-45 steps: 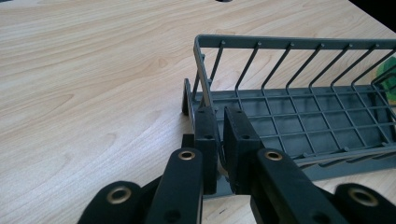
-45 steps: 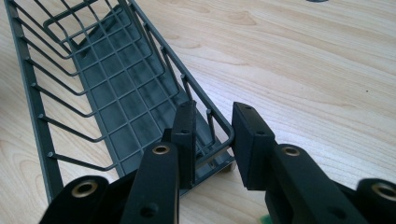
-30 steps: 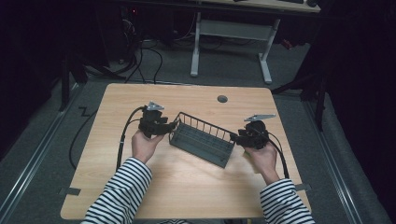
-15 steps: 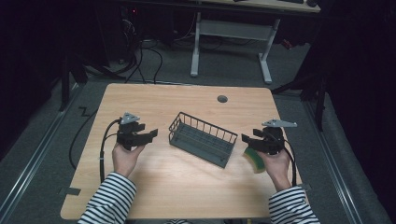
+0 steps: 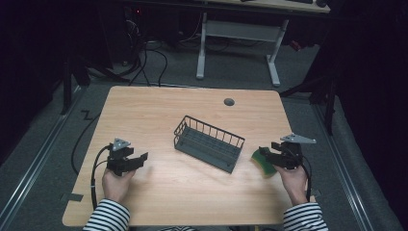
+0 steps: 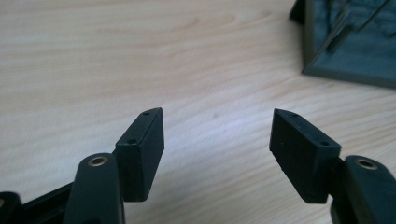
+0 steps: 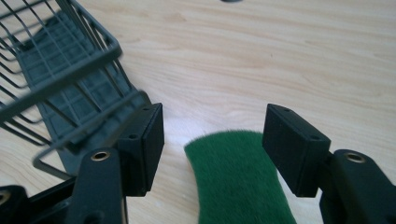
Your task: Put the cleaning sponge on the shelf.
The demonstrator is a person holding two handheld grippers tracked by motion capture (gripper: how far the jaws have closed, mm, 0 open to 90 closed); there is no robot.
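The wooden worktop (image 5: 192, 192) carries everything here, and both claws sit low over it near the person's edge. Between the two claws, set at a slant, stands a dark wire basket (image 5: 209, 143) with nothing visible inside it. It lies well ahead and to the right of the left claw (image 5: 137, 160), and just to the left of the right claw (image 5: 265, 154).

The left claw is held in the person's left hand (image 5: 115, 183), a striped sleeve (image 5: 107, 219) behind it. Its jaws have just been opening and now stand wide, with only bare wood between them. In the left gripper view a corner of the basket (image 6: 350, 46) shows beyond the right-hand jaw, apart from it.

The right claw, in the right hand (image 5: 294, 182), has also just been opening its jaws, and they stand wide apart. A green scouring pad (image 7: 238, 179) lies flat on the worktop directly under and between them, nearer the right-hand jaw, with neither pad pressing on it. In the right gripper view the basket's end wall (image 7: 70, 84) rises just beyond the left-hand jaw.

A small round grommet (image 5: 229, 102) sits in the worktop far ahead of both claws.
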